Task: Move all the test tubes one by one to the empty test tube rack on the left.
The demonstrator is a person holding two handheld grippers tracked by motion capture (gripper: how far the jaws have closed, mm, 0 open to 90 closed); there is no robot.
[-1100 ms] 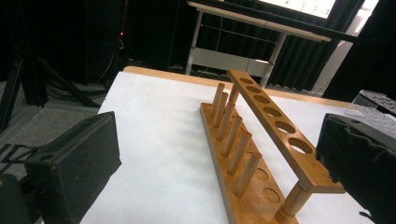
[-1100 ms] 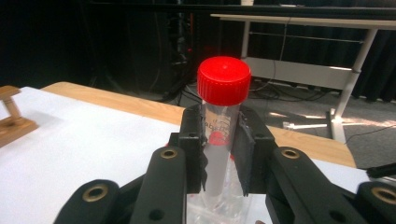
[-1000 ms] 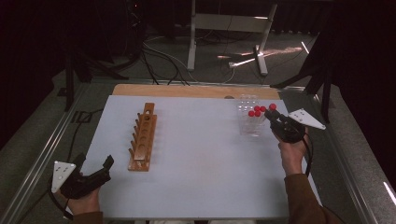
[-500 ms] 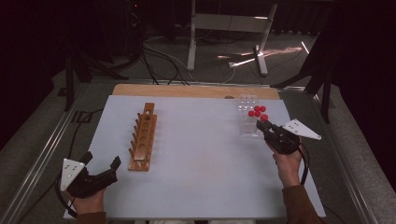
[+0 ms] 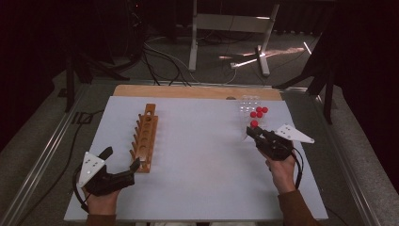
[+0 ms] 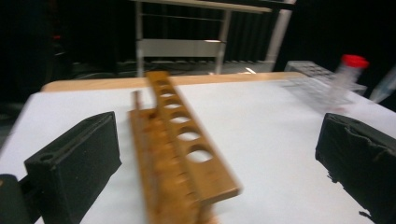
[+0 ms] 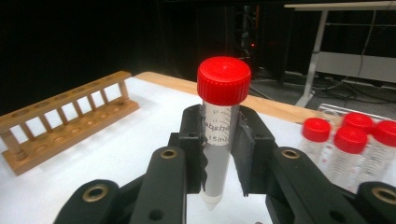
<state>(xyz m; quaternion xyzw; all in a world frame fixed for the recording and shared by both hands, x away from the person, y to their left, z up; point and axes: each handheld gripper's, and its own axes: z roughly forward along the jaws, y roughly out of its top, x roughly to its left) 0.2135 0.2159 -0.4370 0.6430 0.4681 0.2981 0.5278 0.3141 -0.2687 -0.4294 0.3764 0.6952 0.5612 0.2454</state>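
A clear tube with a red cap (image 7: 219, 135) stands upright between the pads of my right gripper (image 7: 220, 154), which is shut on it. In the high view this right gripper (image 5: 255, 135) holds the tube (image 5: 254, 124) just in front of the clear rack (image 5: 248, 101), where three more red-capped tubes (image 5: 259, 112) stand. The wooden rack (image 5: 146, 136) with its row of empty holes lies lengthwise left of centre. My left gripper (image 5: 123, 157) is open at that rack's near end. In the left gripper view, the wooden rack (image 6: 180, 149) runs between the wide-apart jaws.
The white mat (image 5: 202, 155) covers the table, with a wooden strip (image 5: 188, 92) along the far edge. Cables and a metal stand foot (image 5: 226, 42) lie on the floor beyond. Open mat separates the two racks.
My right gripper has drawn back toward the person and to the left, carrying the tube away from the clear rack. My left gripper has moved right, up to the wooden rack's near end.
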